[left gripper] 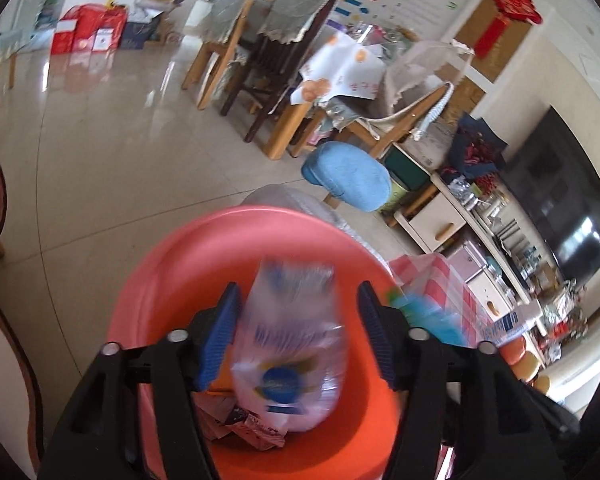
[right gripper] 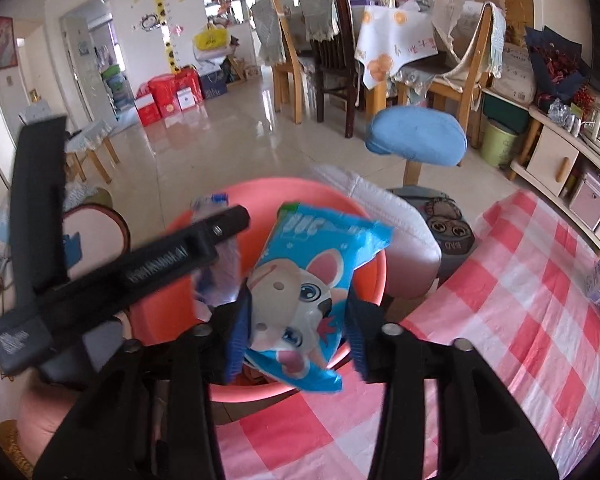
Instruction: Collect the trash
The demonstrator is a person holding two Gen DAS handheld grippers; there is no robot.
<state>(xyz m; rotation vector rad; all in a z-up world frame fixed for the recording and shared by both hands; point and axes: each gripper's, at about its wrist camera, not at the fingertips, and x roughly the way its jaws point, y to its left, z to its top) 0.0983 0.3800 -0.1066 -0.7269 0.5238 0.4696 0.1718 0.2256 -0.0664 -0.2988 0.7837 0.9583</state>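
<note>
From your left wrist, the left gripper [left gripper: 296, 322] stands open above the orange bin [left gripper: 236, 240]; a blurred clear bottle [left gripper: 290, 344] sits between its pads untouched, over wrappers [left gripper: 244, 426] in the bin. From your right wrist, the right gripper [right gripper: 296, 332] is open around a blue snack bag [right gripper: 312, 292] at the bin's near rim, with the left gripper's black arm [right gripper: 140, 268] crossing left of the bin and the checkered bench [right gripper: 500, 320] right of it.

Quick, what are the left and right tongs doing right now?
Left tongs: open, clear crumpled plastic bottle loose between them, over the orange plastic bin.
Right tongs: open, blue cartoon wrapper between them.
</note>
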